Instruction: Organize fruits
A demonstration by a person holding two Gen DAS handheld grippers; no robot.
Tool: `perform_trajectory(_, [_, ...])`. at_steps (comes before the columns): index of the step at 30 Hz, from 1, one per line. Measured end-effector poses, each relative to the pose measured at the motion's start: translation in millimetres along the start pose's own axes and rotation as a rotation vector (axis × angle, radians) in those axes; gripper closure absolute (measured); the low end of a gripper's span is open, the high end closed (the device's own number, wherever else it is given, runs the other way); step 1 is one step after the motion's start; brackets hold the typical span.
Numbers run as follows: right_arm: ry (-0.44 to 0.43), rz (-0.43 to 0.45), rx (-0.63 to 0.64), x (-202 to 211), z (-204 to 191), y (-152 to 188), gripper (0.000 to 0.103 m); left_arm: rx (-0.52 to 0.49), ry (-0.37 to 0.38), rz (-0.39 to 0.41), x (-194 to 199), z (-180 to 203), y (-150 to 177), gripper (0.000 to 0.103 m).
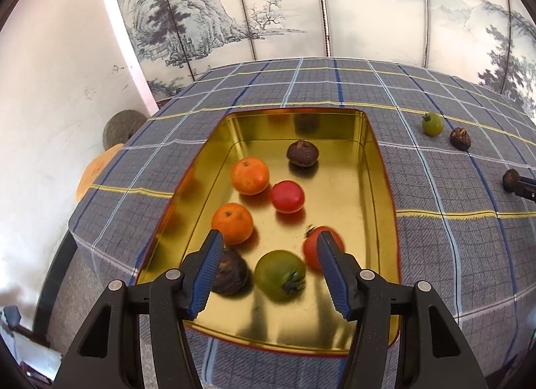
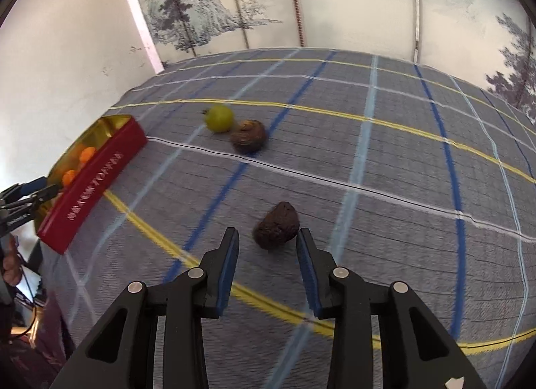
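Note:
A gold tin tray [image 1: 382, 188] holds two oranges [image 1: 250, 176], two red tomatoes [image 1: 287, 196], a green tomato [image 1: 280, 274] and two dark brown fruits [image 1: 302, 153]. My left gripper [image 1: 269, 245] is open above the tray's near end, over the green tomato. In the right wrist view my right gripper [image 2: 268, 238] is open, just short of a dark brown fruit [image 2: 276, 224] on the checked cloth. Farther off lie a green fruit [image 2: 219, 117] and another brown fruit [image 2: 248, 136], touching. The tray's red side [image 2: 90, 181] is at left.
The table has a grey checked cloth [image 1: 452, 238] and ends near the tray's left and near sides. A painted folding screen [image 1: 268, 14] stands behind. A white wall [image 1: 50, 87] is at left. The left gripper shows at the right wrist view's left edge [image 2: 30, 198].

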State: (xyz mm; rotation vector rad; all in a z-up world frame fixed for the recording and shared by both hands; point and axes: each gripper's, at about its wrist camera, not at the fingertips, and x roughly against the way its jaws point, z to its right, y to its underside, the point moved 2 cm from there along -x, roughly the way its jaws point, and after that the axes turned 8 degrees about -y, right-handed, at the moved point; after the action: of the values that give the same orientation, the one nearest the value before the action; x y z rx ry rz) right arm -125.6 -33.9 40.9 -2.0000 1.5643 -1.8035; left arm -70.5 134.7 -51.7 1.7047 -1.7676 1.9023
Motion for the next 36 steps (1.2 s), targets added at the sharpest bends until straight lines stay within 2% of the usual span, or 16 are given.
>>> perform_trajectory(8, [-0.060, 0.042, 0.130, 3.1, -72.1, -26.3, 0.069, 0.030, -0.003, 0.010, 7.1, -17.0, 9.0, 0.043])
perform_trajectory(16, [-0.059, 0.042, 0.201, 3.0, -103.8, -32.9, 0.070, 0.045, 0.010, 0.011, 10.7, -25.1, 12.7, 0.043])
perform_trajectory(18, [-0.005, 0.048, 0.203, 5.3, -98.3, -31.2, 0.071, 0.051, 0.017, 0.012, 12.4, -28.2, 13.4, 0.043])
perform_trajectory(21, [0.056, 0.031, 0.169, 1.8, -72.3, -27.2, 0.063, 0.055, 0.029, 0.017, 14.8, -30.6, 14.0, 0.043])
perform_trajectory(23, [0.072, -0.001, 0.150, -7.6, -56.6, -24.6, 0.051, 0.050, 0.040, 0.012, 15.4, -28.5, 13.8, 0.042])
perform_trajectory(26, [0.096, -0.022, 0.136, -25.6, -42.6, -25.6, 0.047, 0.038, 0.049, 0.011, 17.1, -22.3, 12.5, 0.042])
perform_trajectory(28, [0.086, -0.042, 0.115, -38.1, -33.5, -25.3, 0.049, 0.030, 0.047, 0.017, 19.8, -19.6, 11.8, 0.042])
perform_trajectory(29, [0.085, -0.063, 0.114, -47.4, -29.9, -24.1, 0.063, 0.026, 0.047, 0.020, 21.0, -18.9, 11.1, 0.042])
perform_trajectory(30, [0.088, -0.087, 0.118, -54.3, -28.5, -22.8, 0.069, 0.025, 0.046, 0.023, 21.9, -19.3, 10.4, 0.042])
perform_trajectory(33, [0.067, -0.104, 0.145, -56.5, -35.4, -22.6, 0.071, 0.042, 0.038, 0.027, 22.3, -26.2, 7.2, 0.041])
perform_trajectory(35, [0.036, -0.057, 0.163, -42.5, -52.0, -28.7, 0.071, 0.066, 0.040, 0.026, 22.3, -33.6, 6.4, 0.041])
perform_trajectory(36, [-0.010, -0.032, 0.177, -33.7, -65.7, -35.5, 0.071, 0.077, 0.041, 0.024, 21.6, -37.3, 5.8, 0.041])
